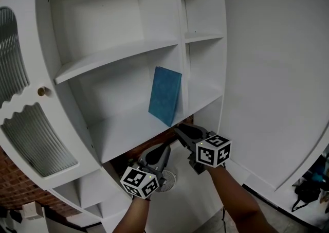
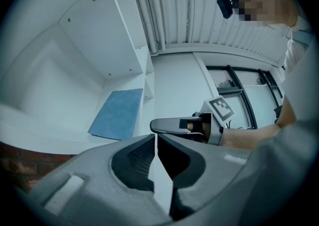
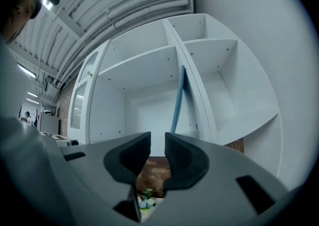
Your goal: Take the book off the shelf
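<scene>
Right tongs (image 1: 180,129) level, near book (image 1: 165,95)

Blue book on a white shelf, grey grippers below.
The book (image 1: 165,95) is plain mid-blue, and the shelf (image 1: 118,54) and the wall (image 1: 272,72) to its right are white. The left hand-held gripper (image 1: 163,148) and the right hand-held gripper (image 1: 181,129) are dark grey, each bearing a cube of black-and-white square markers. Red-brown brick (image 1: 20,198) shows low on the left, beside ribbed grey glass (image 1: 36,139) and a brass-coloured knob (image 1: 41,91).
</scene>
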### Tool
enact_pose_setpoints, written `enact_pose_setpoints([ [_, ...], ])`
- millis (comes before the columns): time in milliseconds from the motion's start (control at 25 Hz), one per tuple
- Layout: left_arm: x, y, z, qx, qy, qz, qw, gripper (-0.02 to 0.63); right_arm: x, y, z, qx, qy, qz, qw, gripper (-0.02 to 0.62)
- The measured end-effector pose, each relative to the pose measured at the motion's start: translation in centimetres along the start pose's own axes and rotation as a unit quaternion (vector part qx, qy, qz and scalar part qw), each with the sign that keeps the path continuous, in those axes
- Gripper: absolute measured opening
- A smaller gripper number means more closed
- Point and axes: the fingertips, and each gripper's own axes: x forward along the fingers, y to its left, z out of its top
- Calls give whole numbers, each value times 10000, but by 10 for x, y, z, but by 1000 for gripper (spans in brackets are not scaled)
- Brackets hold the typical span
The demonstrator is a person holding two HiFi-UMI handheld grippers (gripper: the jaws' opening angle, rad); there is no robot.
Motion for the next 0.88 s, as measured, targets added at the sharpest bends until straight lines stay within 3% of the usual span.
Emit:
enact_pose_setpoints([
  [520,12,7,-4,2,63,-47,10000,11,29,-30,7,564,-91,-100,9983,160],
  [880,15,11,-4,-78,59,-72,9999,11,51,-37,8,809,-4,-45,9967,166],
])
